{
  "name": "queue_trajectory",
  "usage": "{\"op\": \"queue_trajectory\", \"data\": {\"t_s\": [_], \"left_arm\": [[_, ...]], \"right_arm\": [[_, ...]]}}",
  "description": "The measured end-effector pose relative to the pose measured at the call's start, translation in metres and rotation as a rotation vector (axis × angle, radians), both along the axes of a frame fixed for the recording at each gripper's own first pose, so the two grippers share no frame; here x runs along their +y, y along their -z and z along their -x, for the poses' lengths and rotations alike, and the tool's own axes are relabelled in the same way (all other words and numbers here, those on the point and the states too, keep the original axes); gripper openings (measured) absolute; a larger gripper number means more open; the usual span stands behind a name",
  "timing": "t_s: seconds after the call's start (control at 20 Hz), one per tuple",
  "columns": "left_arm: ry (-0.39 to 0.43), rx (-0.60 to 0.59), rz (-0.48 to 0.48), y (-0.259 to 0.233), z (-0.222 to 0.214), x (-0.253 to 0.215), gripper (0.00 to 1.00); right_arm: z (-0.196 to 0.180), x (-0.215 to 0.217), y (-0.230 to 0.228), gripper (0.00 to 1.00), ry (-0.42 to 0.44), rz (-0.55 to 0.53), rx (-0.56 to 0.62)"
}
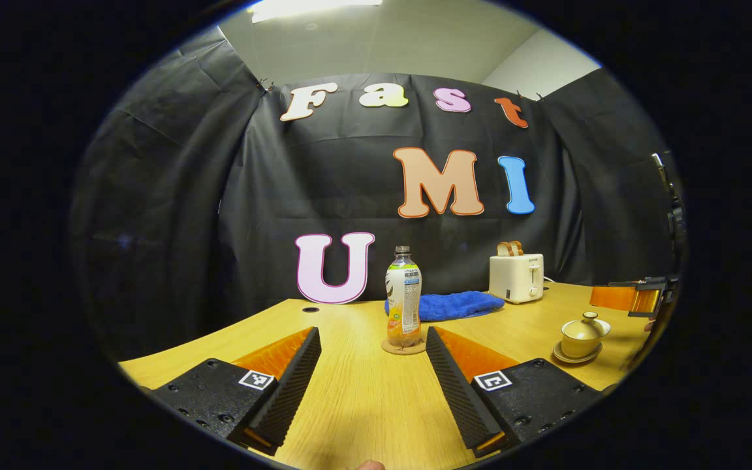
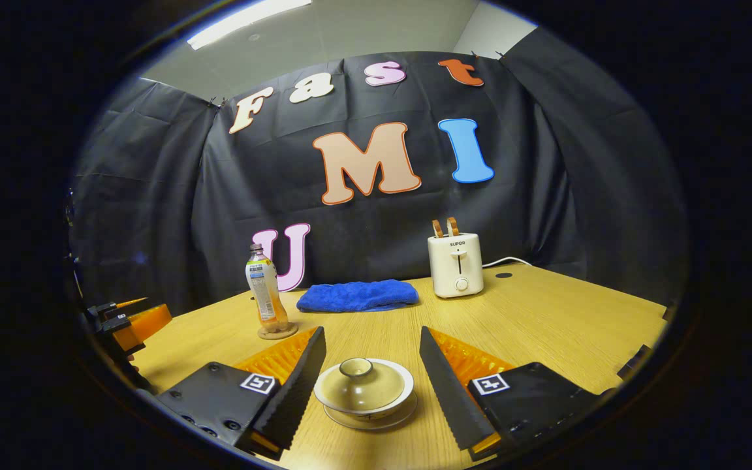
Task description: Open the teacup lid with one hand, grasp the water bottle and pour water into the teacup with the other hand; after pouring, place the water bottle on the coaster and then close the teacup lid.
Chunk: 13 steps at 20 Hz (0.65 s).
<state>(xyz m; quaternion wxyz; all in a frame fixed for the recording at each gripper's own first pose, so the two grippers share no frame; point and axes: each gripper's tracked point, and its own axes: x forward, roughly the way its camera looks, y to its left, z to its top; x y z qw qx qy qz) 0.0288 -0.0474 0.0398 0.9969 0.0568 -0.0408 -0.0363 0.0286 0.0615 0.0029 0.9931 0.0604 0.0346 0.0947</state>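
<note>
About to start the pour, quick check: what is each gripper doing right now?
Left gripper: open, holding nothing, water bottle ahead.
Right gripper: open, straddling the lidded teacup without touching.

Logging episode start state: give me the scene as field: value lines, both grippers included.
left gripper: open, aimed at bottle
right gripper: open, straddling teacup, not touching
water bottle: upright on coaster, capped
teacup: on saucer, lid on
background: white toaster with bread, blue towel
surface: wooden table
</note>
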Motion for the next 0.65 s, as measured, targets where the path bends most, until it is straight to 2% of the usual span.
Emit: {"op": "queue_trajectory", "data": {"t_s": [0.65], "left_arm": [[-0.004, 0.015, -0.001, 0.013, 0.000, -0.005, 0.95]], "right_arm": [[0.004, -0.008, 0.014, 0.92, 0.019, 0.028, 0.008]]}}
